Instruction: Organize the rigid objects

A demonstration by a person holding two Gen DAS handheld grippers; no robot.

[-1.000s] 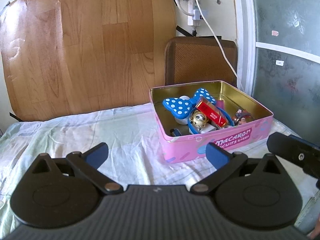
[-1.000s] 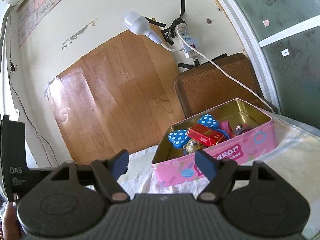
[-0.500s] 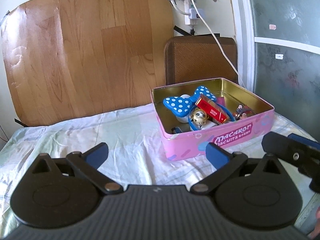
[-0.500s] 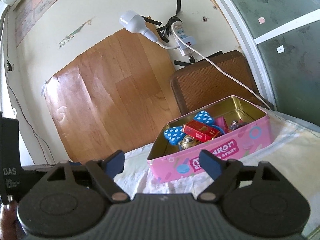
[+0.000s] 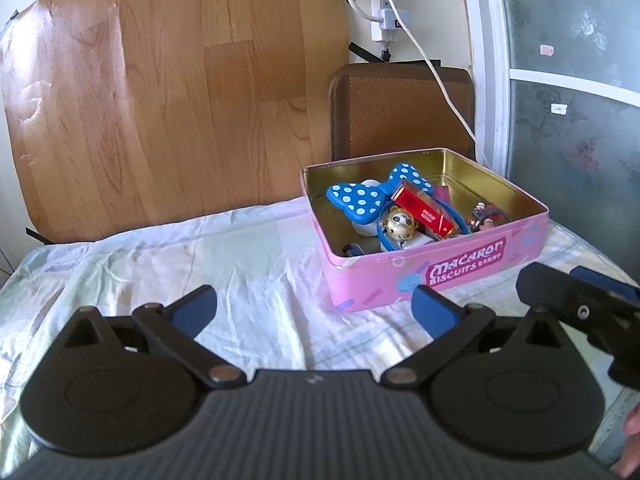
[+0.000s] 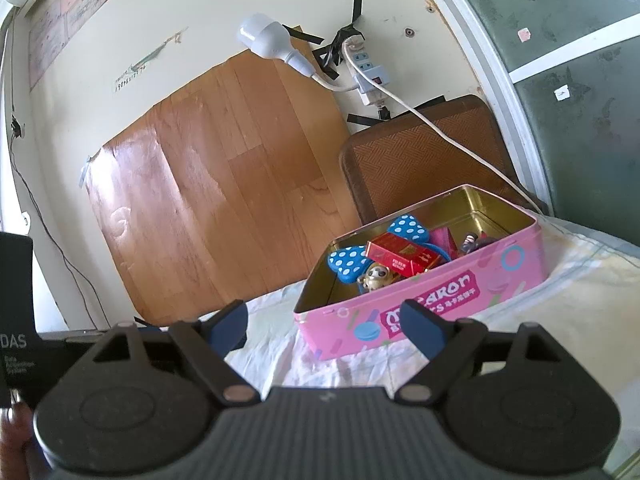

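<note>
Two grippers, both with jaws spread wide and nothing held. Left gripper (image 5: 314, 306) hangs above the sheet (image 5: 248, 264); right gripper (image 6: 324, 322) sits just to its right, and its black body shows at the right edge of the left view.

Pink tin (image 5: 436, 270) is ahead and to the right of the left gripper, and just beyond the right gripper's fingertips, slightly right of centre. Lid off. Inside: blue polka-dot bow (image 5: 362, 198), red box (image 5: 424, 212) lying across it, small panda figure (image 5: 400, 226), some dark trinkets near the far-right corner that I can't make out.

Change over the last second: in both views the tin has slid lower and looks a bit further off, with more wall visible above it. Left view also shows more bare sheet in front. I read that as both grippers pulling back and tilting up from the tin. Contents look unmoved.

Meaning for the task: no loose item visible on the sheet from either view, everything rigid is in the tin. My judgement: sorting is done or nearly so, and this is a retreat, not an approach.
</note>
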